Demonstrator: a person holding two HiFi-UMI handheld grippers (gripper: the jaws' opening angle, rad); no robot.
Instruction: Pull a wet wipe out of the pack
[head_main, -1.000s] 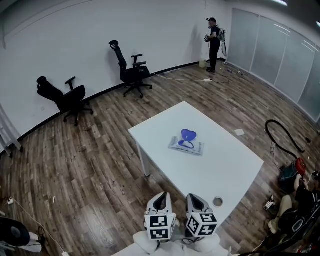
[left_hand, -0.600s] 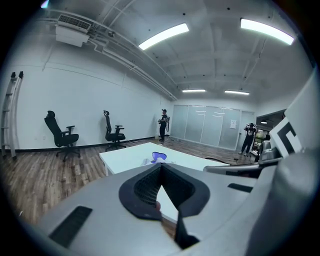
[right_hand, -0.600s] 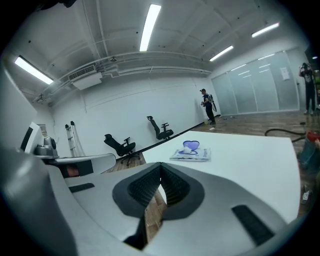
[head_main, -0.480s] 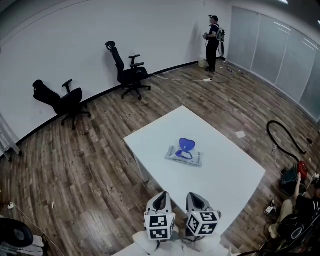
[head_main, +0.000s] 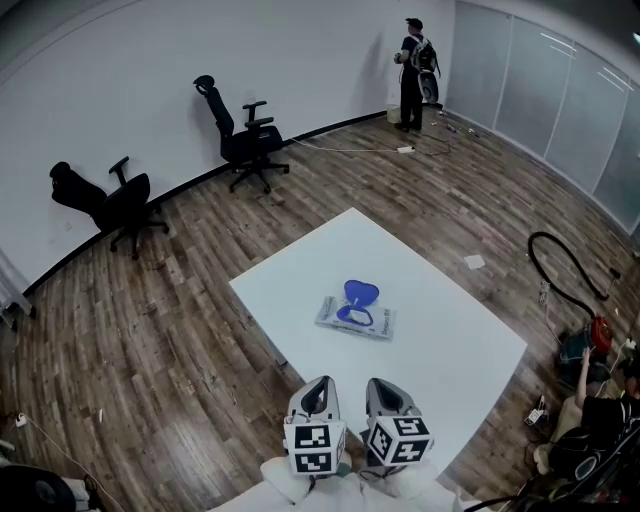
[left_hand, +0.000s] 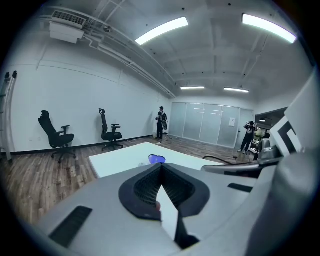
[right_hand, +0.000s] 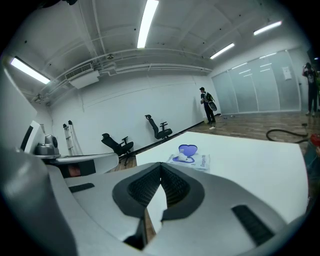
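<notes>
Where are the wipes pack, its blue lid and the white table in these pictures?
wipes pack (head_main: 378, 323): head view, on the right end of its wrapper.
blue lid (head_main: 361, 293): head view, on the middle of the raised flap.
white table (head_main: 450, 345): head view, on bare tabletop to the right of the pack.

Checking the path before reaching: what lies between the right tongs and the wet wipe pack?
Only bare white table. The head view shows nothing on the stretch between the right tongs and the wet wipe pack.
</notes>
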